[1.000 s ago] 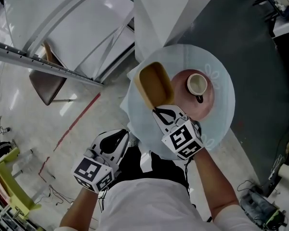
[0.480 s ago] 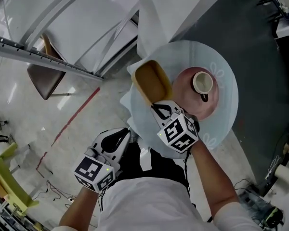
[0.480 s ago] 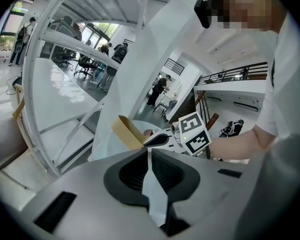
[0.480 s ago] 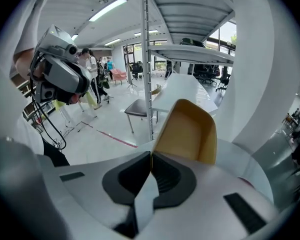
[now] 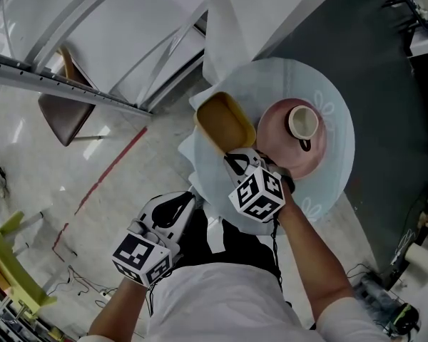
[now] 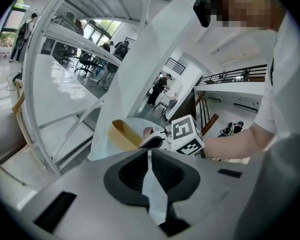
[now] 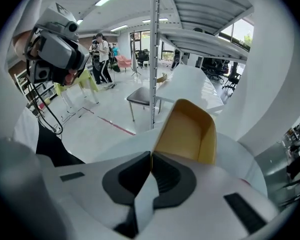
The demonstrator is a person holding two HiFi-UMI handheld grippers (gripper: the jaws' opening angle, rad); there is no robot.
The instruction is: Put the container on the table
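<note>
container hung just beside pink plate, over tabletop edge, long axis running away from fingers | right gripper fingers clamped its near end wall | left gripper fingers together, empty, farther from plate

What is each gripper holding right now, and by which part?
The right gripper is shut on the yellow container, pinching the wall at its near end. The left gripper is shut and holds nothing.
</note>
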